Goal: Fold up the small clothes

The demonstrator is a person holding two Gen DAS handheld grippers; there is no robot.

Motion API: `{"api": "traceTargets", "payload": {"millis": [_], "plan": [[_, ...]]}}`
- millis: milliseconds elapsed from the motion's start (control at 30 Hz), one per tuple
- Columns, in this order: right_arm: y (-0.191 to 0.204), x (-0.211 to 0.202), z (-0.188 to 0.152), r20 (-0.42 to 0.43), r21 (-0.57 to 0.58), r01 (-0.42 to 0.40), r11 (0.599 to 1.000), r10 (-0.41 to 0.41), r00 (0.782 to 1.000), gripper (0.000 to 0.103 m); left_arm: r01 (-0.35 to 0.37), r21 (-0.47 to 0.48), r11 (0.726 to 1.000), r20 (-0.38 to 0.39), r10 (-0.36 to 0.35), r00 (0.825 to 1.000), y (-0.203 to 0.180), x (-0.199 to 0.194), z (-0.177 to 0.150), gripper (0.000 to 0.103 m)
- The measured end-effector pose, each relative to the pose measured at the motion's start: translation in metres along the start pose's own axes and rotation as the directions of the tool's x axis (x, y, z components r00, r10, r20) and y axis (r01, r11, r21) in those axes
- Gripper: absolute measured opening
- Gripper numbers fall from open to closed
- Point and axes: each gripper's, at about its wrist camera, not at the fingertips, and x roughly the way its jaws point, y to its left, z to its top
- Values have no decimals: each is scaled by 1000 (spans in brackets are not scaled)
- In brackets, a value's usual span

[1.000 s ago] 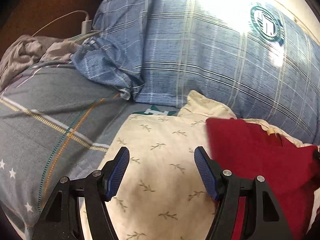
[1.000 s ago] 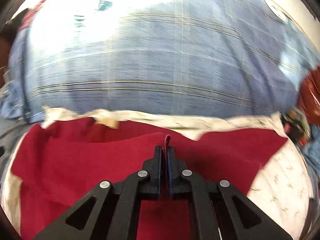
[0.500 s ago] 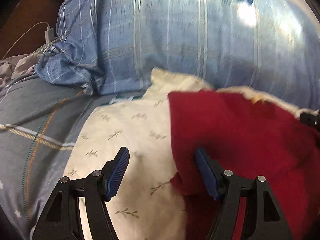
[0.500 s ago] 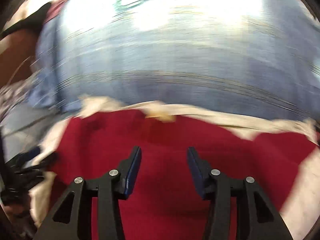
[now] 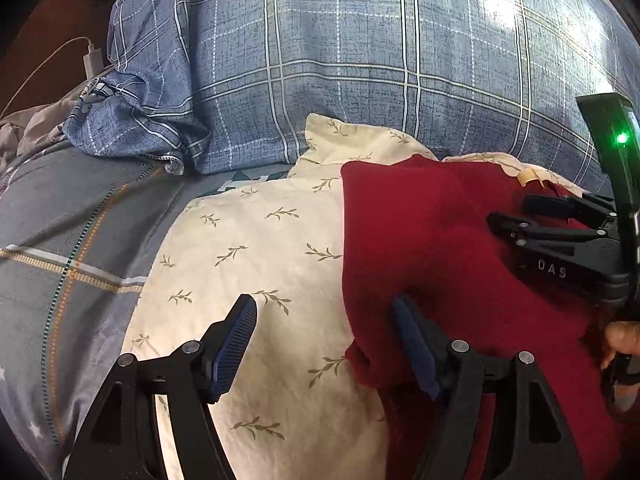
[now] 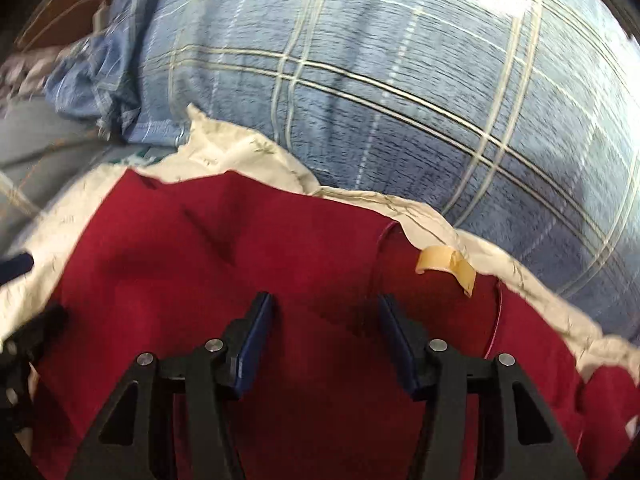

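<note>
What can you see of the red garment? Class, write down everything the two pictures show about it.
The red garment is plain dark red, soft-looking cloth, lying mostly flat with a layer folded over on the cream leaf-print cloth. A tan label shows near its far edge. Its left edge lies between the open left gripper fingers; the right gripper, jaws opening, hovers over it, gripping nothing.

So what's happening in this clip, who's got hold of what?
A person with a handheld gripper in each hand is folding a red garment spread on a cream leaf-print cloth on a bed, in front of a blue plaid pillow. Neither gripper holds anything. The right gripper hovers over the red fabric with its jaws opening and nothing pinched between them. The left gripper is open, straddling the garment's left edge.
</note>
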Motion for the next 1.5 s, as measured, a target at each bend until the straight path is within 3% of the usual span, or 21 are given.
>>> {"api": "traceTargets", "payload": {"millis": [167, 233, 367, 433, 600, 833, 933, 1000, 1267, 1367, 1500], "plan": [[-13, -52, -24, 43, 99, -67, 993, 63, 997, 57, 64, -38, 997, 68, -61, 996, 7, -19, 1, 69], [-15, -68, -41, 40, 94, -44, 995, 41, 998, 58, 80, -43, 996, 84, -76, 994, 8, -22, 0, 69], [-29, -70, -71, -29, 137, 22, 990, -18, 999, 61, 100, -15, 995, 47, -99, 994, -2, -15, -6, 69], [-36, -63, -79, -47, 166, 15, 986, -7, 999, 63, 83, 23, 996, -2, -83, 997, -12, -5, -9, 69], [-48, -86, -78, -35, 208, 2, 978, 6, 999, 64, 64, 41, 997, -9, -63, 998, -17, -4, -10, 69], [-73, -95, -86, -34, 246, 91, 965, -85, 996, 68, 79, 5, 997, 48, -79, 996, -12, -18, -6, 69], [-83, -81, -96, -88, 266, 116, 957, -96, 991, 68, 70, 16, 997, 16, -70, 997, -14, -12, -9, 69], [-82, -84, -98, -75, 262, 114, 958, -98, 992, 68, 65, 18, 998, -9, -65, 998, -15, -9, -8, 69], [-84, -88, -91, -47, 282, 94, 955, -84, 995, 69, 167, -48, 985, 77, -163, 984, -4, -28, 1, 71], [-78, -78, -88, -62, 264, 90, 960, -77, 995, 70, 167, -40, 985, 40, -165, 985, -7, -20, 0, 71], [-75, -69, -86, -76, 242, 110, 964, -94, 993, 72, 107, -7, 994, -36, -107, 994, -13, 0, -2, 71]]}}
